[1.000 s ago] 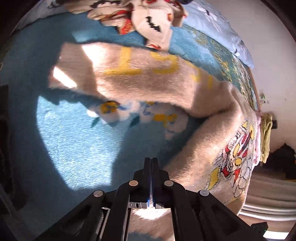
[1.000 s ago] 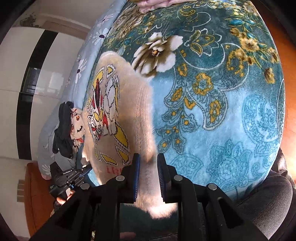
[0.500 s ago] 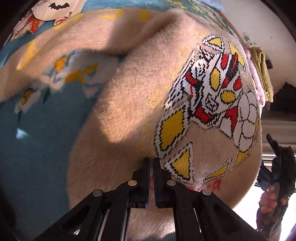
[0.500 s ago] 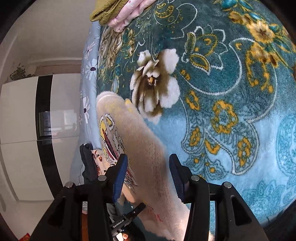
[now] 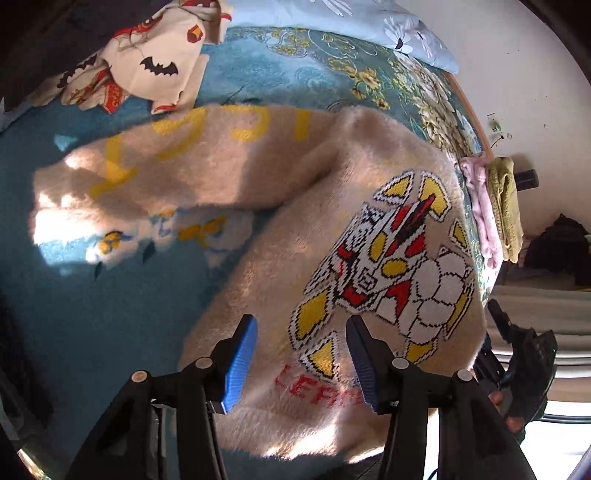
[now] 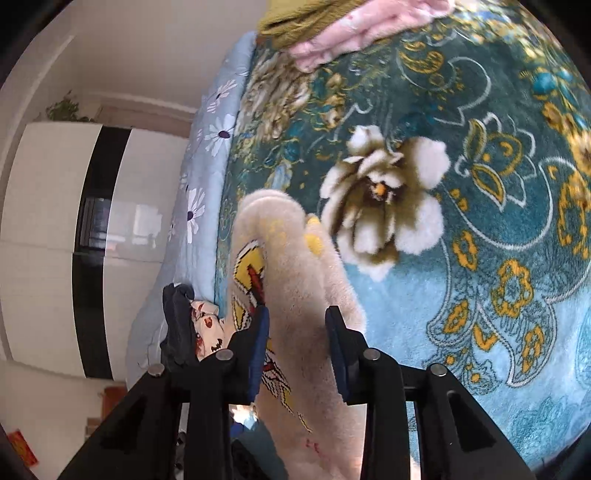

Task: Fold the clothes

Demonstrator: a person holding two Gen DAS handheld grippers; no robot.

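Note:
A fuzzy beige sweater (image 5: 280, 236) with a red, yellow and white robot graphic lies on the teal floral blanket (image 5: 110, 295), one sleeve with yellow lettering stretched to the left. My left gripper (image 5: 301, 347) hovers open over its lower hem, nothing between the blue pads. In the right wrist view the same sweater (image 6: 295, 280) is seen edge-on as a folded ridge. My right gripper (image 6: 297, 350) stands open with the fabric lying between its fingers, not pinched. The other hand-held gripper (image 5: 524, 354) shows at the right edge of the left wrist view.
A cream bat-print garment (image 5: 147, 70) lies crumpled at the far left. Folded pink (image 5: 484, 214) and olive (image 5: 506, 206) clothes sit stacked by the bed edge. A pale blue flowered quilt (image 5: 351, 22) borders the blanket. White and black wardrobe doors (image 6: 74, 229) stand beyond.
Both grippers have opened: the left was shut on the sweater and has let go of it; the right has spread wider. The sweater now rests flat on the blanket.

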